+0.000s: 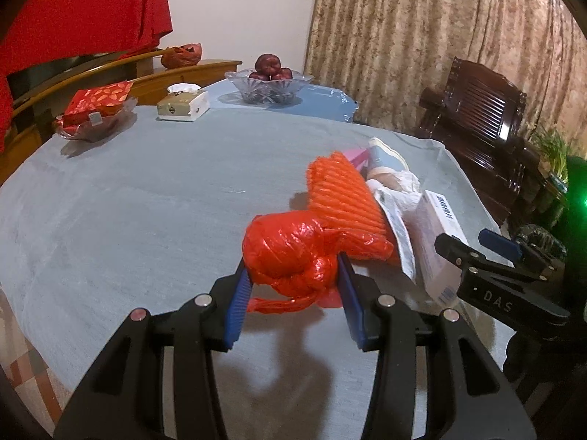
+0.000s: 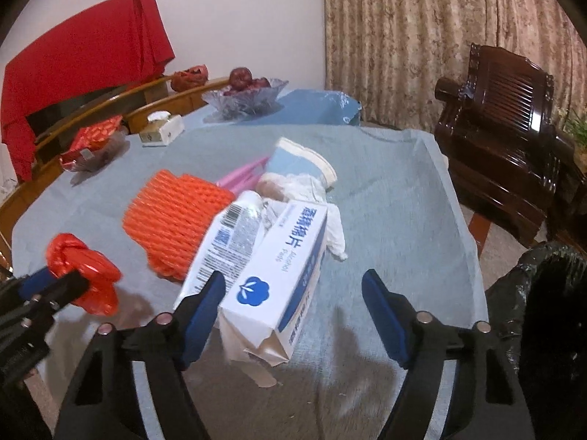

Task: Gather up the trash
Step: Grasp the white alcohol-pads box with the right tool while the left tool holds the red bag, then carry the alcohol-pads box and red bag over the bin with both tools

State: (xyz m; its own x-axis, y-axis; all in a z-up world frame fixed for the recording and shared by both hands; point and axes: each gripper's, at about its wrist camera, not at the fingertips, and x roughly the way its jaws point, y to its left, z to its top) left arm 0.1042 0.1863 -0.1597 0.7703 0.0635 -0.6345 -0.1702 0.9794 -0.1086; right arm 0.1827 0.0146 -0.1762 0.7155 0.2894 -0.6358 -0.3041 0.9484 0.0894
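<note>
My left gripper (image 1: 293, 278) is shut on a knotted red plastic bag (image 1: 290, 253) and holds it just above the grey tablecloth (image 1: 128, 201); the bag also shows in the right wrist view (image 2: 80, 271). Behind it lies a trash pile: an orange foam net (image 2: 176, 220), a white and blue alcohol pads box (image 2: 279, 271), a white tube (image 2: 227, 242), crumpled tissue (image 2: 334, 227), a blue and white packet (image 2: 297, 161) and pink wrapping (image 2: 238, 178). My right gripper (image 2: 293, 300) is open, its jaws on either side of the near end of the box.
At the table's far side stand a glass fruit bowl with apples (image 1: 269, 84), a tissue box (image 1: 183, 104) and a dish with a red packet (image 1: 95, 113). A dark wooden armchair (image 2: 510, 139) stands to the right. A black bin bag (image 2: 546, 300) is at the table's right edge.
</note>
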